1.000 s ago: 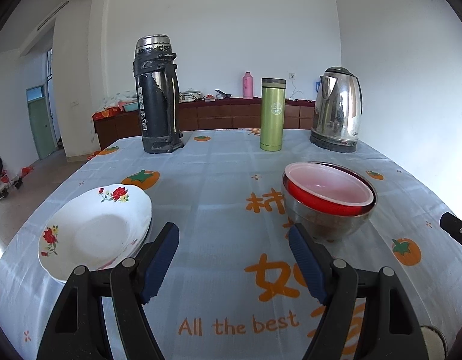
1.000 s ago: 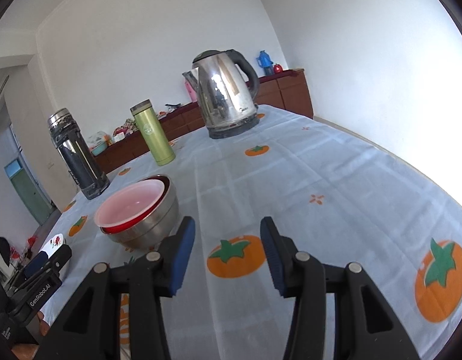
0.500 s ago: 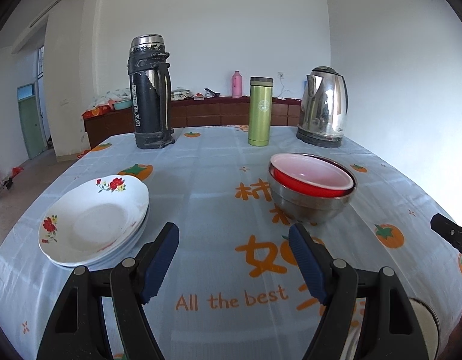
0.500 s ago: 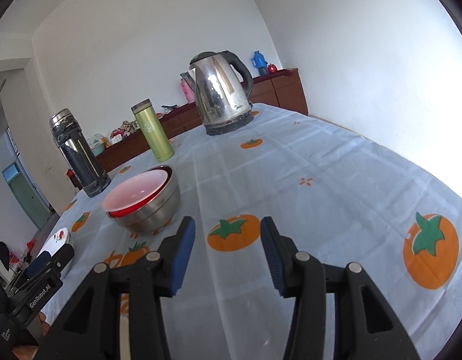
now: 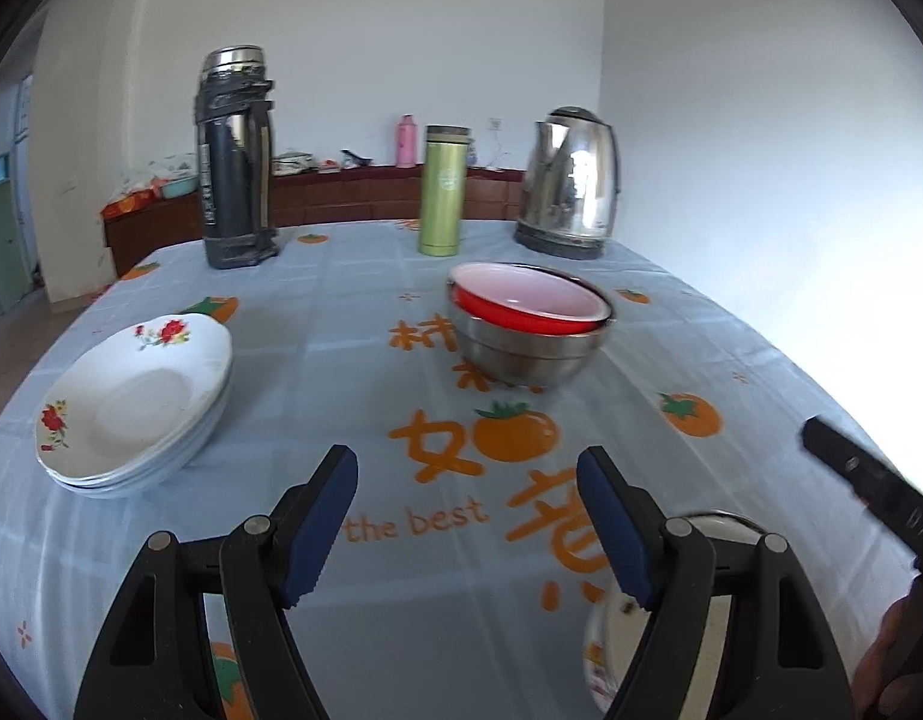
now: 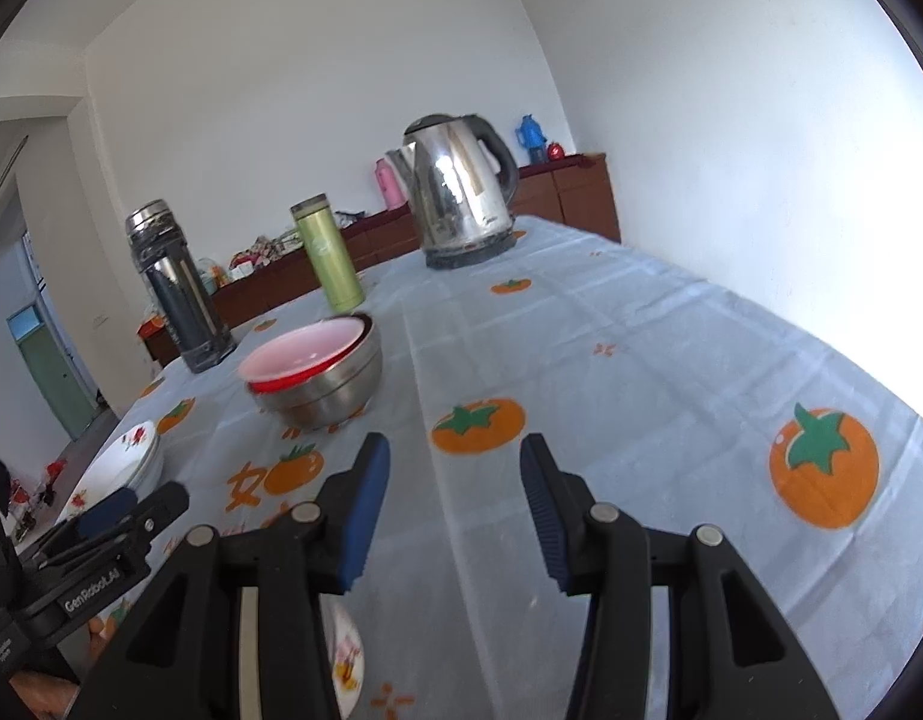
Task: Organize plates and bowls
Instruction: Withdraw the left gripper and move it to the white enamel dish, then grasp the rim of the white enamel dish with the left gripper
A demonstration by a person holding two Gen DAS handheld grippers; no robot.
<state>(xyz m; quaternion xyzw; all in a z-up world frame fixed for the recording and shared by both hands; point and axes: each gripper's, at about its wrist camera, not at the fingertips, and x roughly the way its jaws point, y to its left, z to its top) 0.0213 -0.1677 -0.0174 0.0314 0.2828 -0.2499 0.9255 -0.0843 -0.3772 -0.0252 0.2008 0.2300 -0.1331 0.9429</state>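
A stack of white plates with red flowers [image 5: 131, 408] sits at the table's left; it also shows in the right wrist view [image 6: 122, 462]. A red bowl [image 5: 527, 303] nests in a steel bowl [image 5: 521, 354] at mid-table, also in the right wrist view [image 6: 317, 372]. Another small dish [image 5: 605, 660] lies near the front edge under the grippers, partly hidden; it shows too in the right wrist view [image 6: 344, 660]. My left gripper [image 5: 467, 522] is open and empty, well back from the bowls. My right gripper [image 6: 455, 504] is open and empty.
A dark thermos [image 5: 236, 162], a green flask [image 5: 442, 192] and a steel kettle [image 5: 569, 183] stand along the far side of the table. The tablecloth [image 5: 353, 324] has orange prints. A wall runs along the right. A low cabinet [image 5: 341, 198] stands behind.
Both grippers have pulled back toward the near edge of the table; bowls and plates look farther off. A small dish has come into view under the grippers. Jaws stay open.
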